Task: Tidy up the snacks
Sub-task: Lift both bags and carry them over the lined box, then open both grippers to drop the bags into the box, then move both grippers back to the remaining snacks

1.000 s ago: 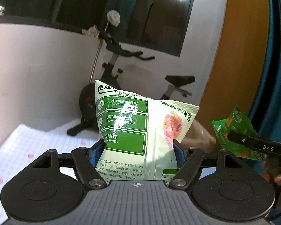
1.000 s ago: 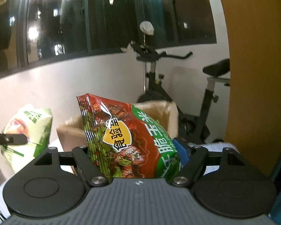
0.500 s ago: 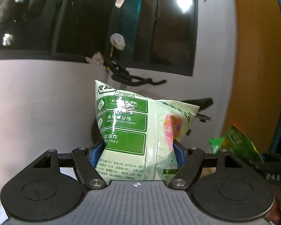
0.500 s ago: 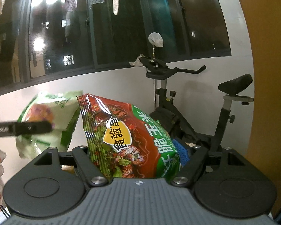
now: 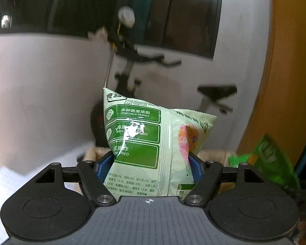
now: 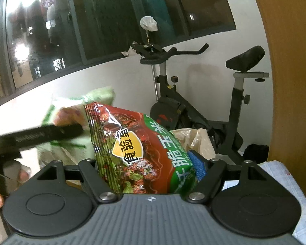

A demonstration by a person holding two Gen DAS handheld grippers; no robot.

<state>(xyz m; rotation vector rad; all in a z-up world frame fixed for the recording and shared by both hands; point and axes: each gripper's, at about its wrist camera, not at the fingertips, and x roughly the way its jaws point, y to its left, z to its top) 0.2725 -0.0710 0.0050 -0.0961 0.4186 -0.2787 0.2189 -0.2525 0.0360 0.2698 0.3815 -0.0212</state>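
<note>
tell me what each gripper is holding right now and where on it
The left gripper clamps the pale green snack bag across its lower half, one pad on each side. The right gripper clamps the red and green snack bag the same way.

Glossy crinkled plastic snack bags [image 5: 153, 138] [image 6: 136, 149] — matt brown cardboard box [image 6: 199, 140].

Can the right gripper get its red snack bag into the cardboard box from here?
Probably yes. The right gripper holds the red snack bag just short of the cardboard box, whose open top shows behind it. The pale green bag in the left gripper crowds one side.
</note>
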